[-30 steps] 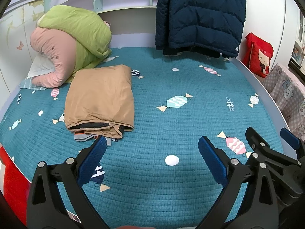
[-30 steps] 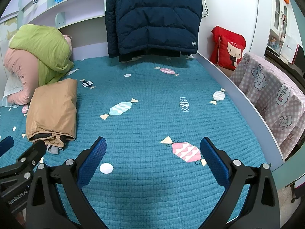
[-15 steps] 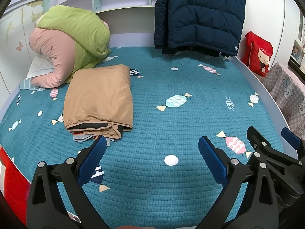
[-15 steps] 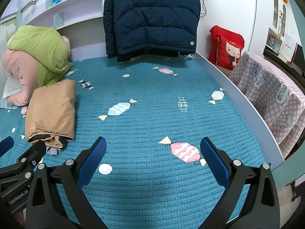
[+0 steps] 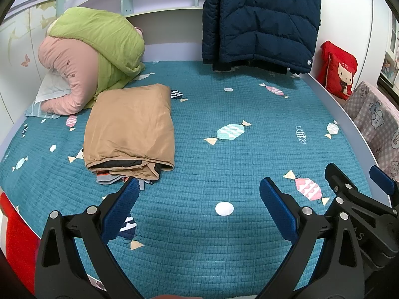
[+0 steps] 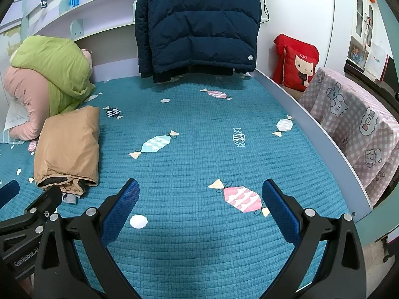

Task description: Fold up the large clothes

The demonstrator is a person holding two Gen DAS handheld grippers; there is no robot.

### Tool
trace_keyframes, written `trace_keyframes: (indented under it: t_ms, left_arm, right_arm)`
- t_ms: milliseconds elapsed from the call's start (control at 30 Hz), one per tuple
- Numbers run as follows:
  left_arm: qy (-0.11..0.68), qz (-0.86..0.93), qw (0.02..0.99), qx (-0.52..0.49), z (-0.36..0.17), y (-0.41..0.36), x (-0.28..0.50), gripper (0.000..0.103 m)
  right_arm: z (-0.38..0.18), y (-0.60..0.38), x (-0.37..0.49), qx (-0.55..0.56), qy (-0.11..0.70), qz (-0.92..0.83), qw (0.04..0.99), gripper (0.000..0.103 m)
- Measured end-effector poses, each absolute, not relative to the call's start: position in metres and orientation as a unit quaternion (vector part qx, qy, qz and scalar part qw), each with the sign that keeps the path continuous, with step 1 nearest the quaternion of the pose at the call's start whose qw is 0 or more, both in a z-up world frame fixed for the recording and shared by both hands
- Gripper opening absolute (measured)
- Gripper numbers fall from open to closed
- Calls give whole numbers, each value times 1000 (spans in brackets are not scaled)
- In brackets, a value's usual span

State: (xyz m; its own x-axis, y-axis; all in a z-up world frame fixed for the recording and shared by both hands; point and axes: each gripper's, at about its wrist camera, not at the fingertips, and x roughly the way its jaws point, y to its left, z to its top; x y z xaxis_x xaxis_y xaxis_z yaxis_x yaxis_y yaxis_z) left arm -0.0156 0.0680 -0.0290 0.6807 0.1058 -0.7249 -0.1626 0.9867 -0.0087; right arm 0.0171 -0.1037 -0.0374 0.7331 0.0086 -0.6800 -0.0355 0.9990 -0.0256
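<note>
A folded tan garment (image 5: 129,127) lies on the teal bedspread (image 5: 224,236), left of centre; it also shows in the right wrist view (image 6: 68,147). A dark navy puffer jacket (image 5: 259,20) hangs at the head of the bed, also in the right wrist view (image 6: 197,22). My left gripper (image 5: 197,211) is open and empty above the front of the bed, just in front of the tan garment. My right gripper (image 6: 200,211) is open and empty, to the right of the left one, over the bare bedspread.
A rolled pile of green and pink bedding (image 5: 92,52) sits at the back left. A red cushion (image 6: 296,62) and a checked pink cloth (image 6: 354,124) lie beyond the bed's right rail (image 6: 314,124). Shelves run along the back wall.
Both grippers have shifted very slightly; the scene sits a little lower and nearer in view. Nothing was taken hold of or let go.
</note>
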Motion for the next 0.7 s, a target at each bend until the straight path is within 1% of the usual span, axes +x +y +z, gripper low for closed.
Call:
trace_keyframes:
  t_ms: [700]
  left_arm:
    - [394,74,916,-36,-30,67,-16,97]
  right_arm:
    - [-30,-101,6,-13,357,6,934,95]
